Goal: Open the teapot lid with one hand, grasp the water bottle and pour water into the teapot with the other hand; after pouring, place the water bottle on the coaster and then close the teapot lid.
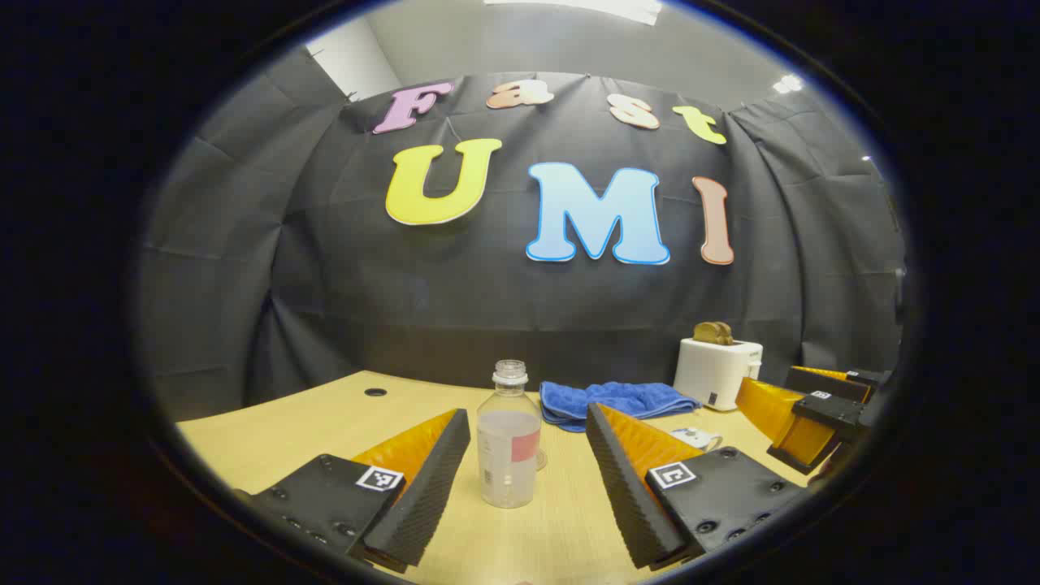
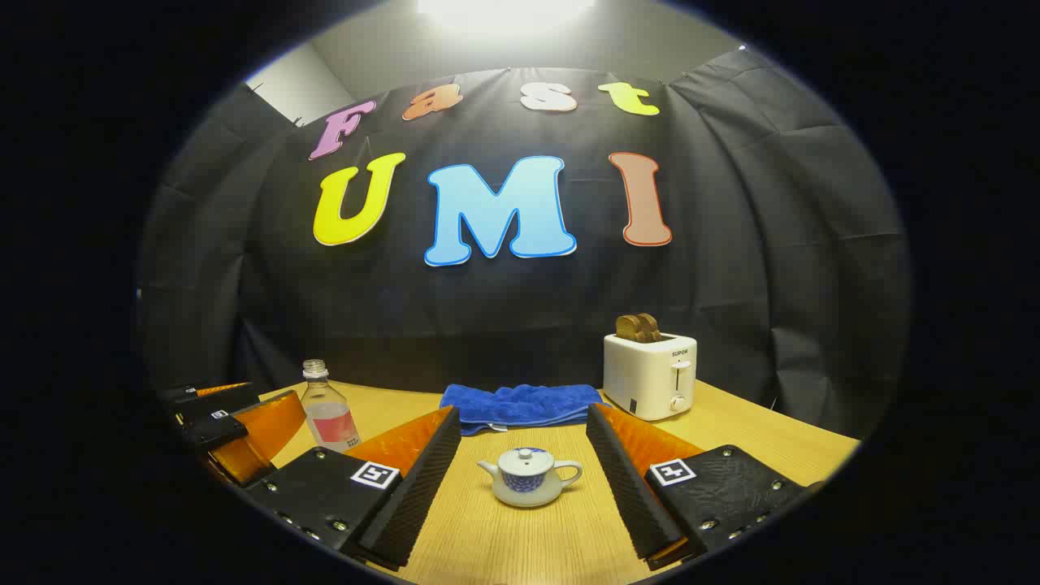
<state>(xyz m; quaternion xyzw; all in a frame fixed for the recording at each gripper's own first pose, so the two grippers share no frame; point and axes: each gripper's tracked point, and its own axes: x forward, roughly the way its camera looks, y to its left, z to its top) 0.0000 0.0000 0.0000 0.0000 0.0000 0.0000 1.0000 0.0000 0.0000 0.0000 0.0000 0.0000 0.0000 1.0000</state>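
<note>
In the left gripper view a clear, uncapped water bottle [image 1: 509,439] with a red label stands upright on the wooden table [image 1: 325,422], partly filled. My left gripper [image 1: 528,414] is open, one finger on each side of the bottle, not touching it. The white teapot [image 1: 697,439] peeks out behind its right finger. In the right gripper view the small white-and-blue teapot [image 2: 528,477] sits with its lid on, ahead of my open right gripper [image 2: 522,413] and between its fingers. The bottle [image 2: 327,410] and the left gripper [image 2: 236,422] show at the left there.
A folded blue towel [image 2: 520,404] lies at the back of the table. To its right stands a white toaster [image 2: 650,375] holding brown bread slices. The right gripper [image 1: 812,414] shows at the right in the left gripper view. The black cloth wall closes the back.
</note>
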